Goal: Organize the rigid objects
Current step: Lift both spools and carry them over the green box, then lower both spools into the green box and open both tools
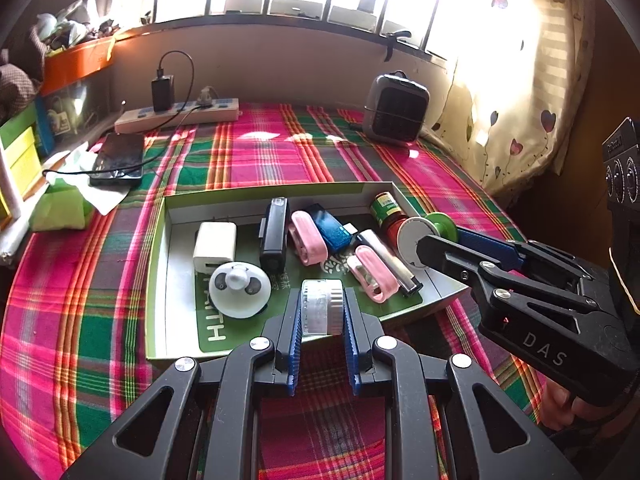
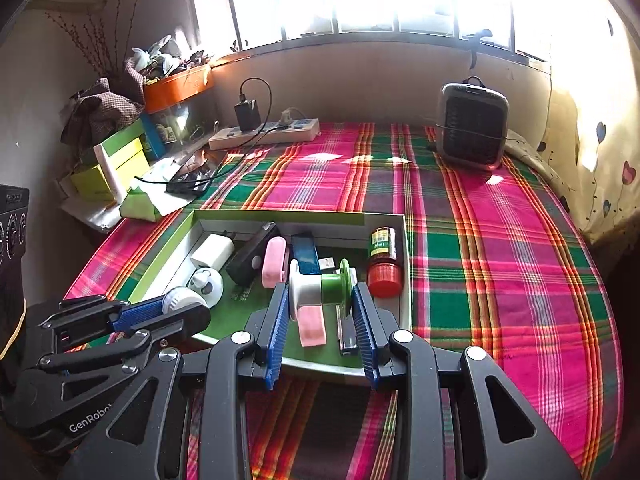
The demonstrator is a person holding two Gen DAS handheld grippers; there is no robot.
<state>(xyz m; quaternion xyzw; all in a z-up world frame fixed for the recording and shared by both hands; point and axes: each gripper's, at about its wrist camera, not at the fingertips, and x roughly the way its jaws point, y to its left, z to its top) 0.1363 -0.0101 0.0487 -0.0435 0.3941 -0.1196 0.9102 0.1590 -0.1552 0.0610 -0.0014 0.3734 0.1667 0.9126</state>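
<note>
A shallow green-rimmed box (image 1: 157,240) lies on the plaid cloth and holds a white charger (image 1: 214,246), a black device (image 1: 274,236), two pink clips (image 1: 308,238), a blue USB stick (image 1: 332,230), a red-capped bottle (image 1: 386,210) and a panda-faced disc (image 1: 239,288). My left gripper (image 1: 322,300) is shut on a small ribbed clear-and-white jar (image 1: 322,312) over the box's near edge. My right gripper (image 2: 320,290) is shut on a white-and-green spool (image 2: 316,292) above the box's right part. In the right wrist view, the left gripper (image 2: 182,308) sits low left.
A power strip (image 1: 176,114) with a black charger, a phone (image 1: 118,158) and stacked boxes (image 2: 116,160) crowd the far left. A small grey heater (image 1: 396,110) stands at the back right. A heart-print curtain (image 1: 520,92) hangs to the right. Plaid cloth (image 2: 500,264) stretches right of the box.
</note>
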